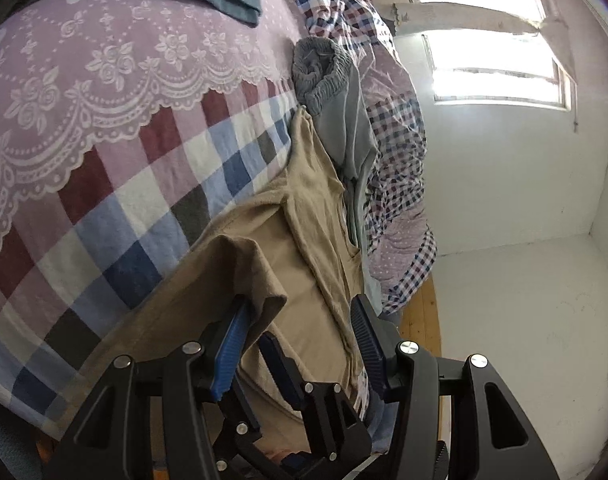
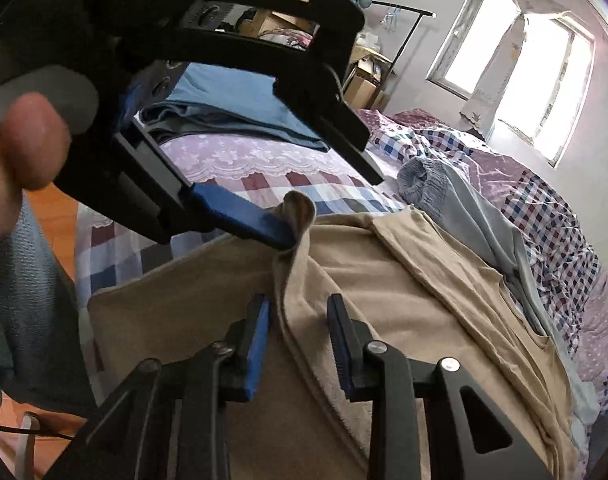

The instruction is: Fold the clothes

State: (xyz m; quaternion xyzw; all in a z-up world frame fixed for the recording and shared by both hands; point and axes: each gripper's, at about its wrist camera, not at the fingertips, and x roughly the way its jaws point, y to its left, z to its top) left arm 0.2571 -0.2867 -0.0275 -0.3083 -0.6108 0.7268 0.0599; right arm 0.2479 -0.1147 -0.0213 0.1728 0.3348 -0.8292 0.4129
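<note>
Blue-padded fingers of the right gripper (image 2: 298,336) are seen standing apart, a raised ridge of the tan garment (image 2: 423,280) lying between them without being pressed. Just beyond, a bunched corner of the same garment is clamped by the left gripper (image 2: 292,232), a thumb (image 2: 32,140) showing behind its black frame. In the left wrist view, that tan fabric is seen draped over one pad of the left gripper (image 1: 300,320). The tan garment is spread along the near edge of the bed (image 2: 264,184). Grey trousers (image 2: 455,200) lie touching its far side, and folded blue clothes (image 2: 240,104) are stacked toward the bed's far left corner.
</note>
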